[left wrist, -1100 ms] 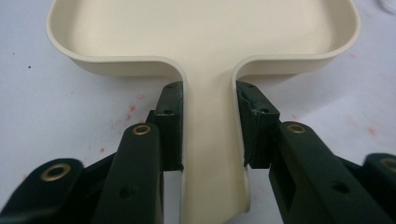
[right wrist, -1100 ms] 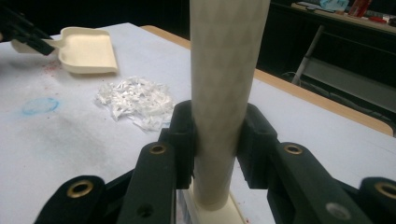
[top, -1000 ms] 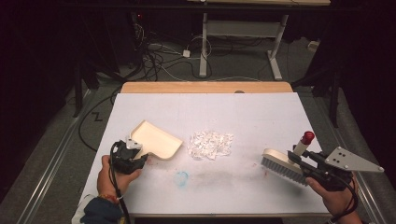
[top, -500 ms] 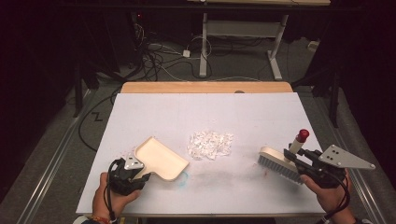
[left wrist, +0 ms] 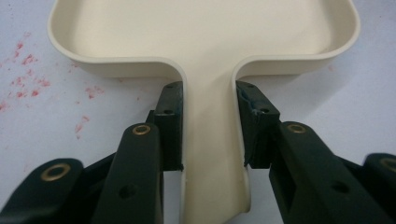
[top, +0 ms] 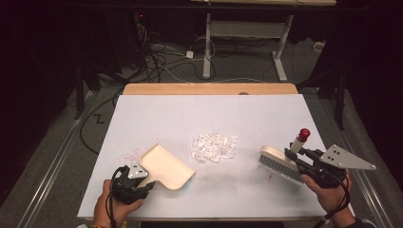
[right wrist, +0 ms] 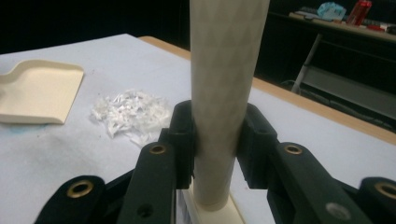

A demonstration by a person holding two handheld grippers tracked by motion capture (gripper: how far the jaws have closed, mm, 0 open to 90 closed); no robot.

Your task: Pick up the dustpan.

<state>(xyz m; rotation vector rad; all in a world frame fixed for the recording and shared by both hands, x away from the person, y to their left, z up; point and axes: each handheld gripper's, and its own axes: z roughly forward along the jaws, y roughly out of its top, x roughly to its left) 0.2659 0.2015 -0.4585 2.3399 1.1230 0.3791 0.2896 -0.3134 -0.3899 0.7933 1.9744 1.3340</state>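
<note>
Fingers of the left gripper (left wrist: 208, 135) are clamped on the flat handle of the cream dustpan (top: 165, 166), one pad pressed against each edge, so that the pan is kept level with its open lip turned toward the heap of shredded white paper (top: 214, 147). On the other side, the fingers of the right gripper (right wrist: 217, 140) are closed around the round handle of the brush (top: 281, 162), which is held upright with its red-capped end up and its bristles set down on the white bench (top: 247, 109). The paper is seen lying between the two tools, near the middle of the bench, apart from both; the dustpan is placed just beside it at the left and the brush further off at the right. This arrangement is judged to be chosen so that the shreds can be swept across into the waiting pan. Faint red specks (left wrist: 28, 70) are noted on the bench beside the pan.
</note>
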